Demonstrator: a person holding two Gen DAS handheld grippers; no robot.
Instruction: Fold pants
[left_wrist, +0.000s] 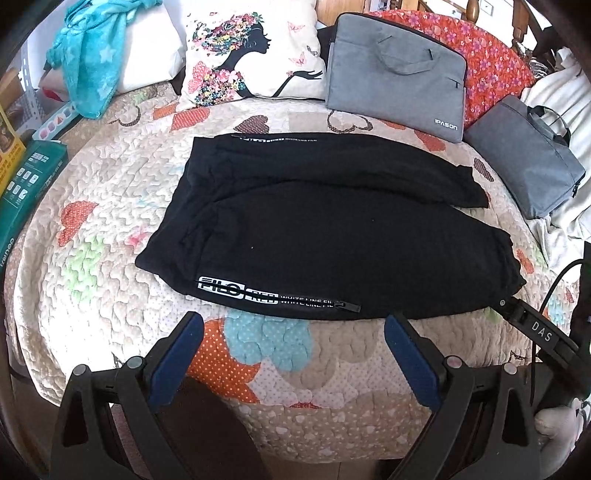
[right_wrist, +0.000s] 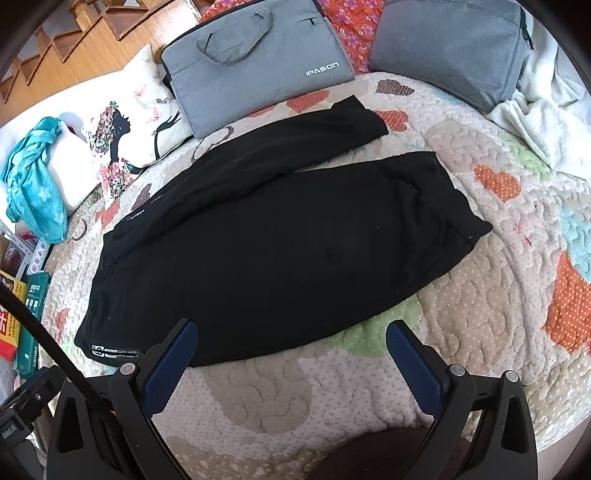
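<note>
Lying flat on quilt, black pants, grey bags shut

Quilted bed under black pants, bags, pillows.

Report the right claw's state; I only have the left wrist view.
Observer: The right claw is open and holds nothing.
Operator: Say where it sits against the pants.
Observer: It is at the near edge of the black pants. Its left finger pad overlaps the hem beside the logo; I cannot tell whether they touch.
Operator: Name what lies right of the cuffs.
Observer: The quilt, with an orange heart patch farther right.
</note>
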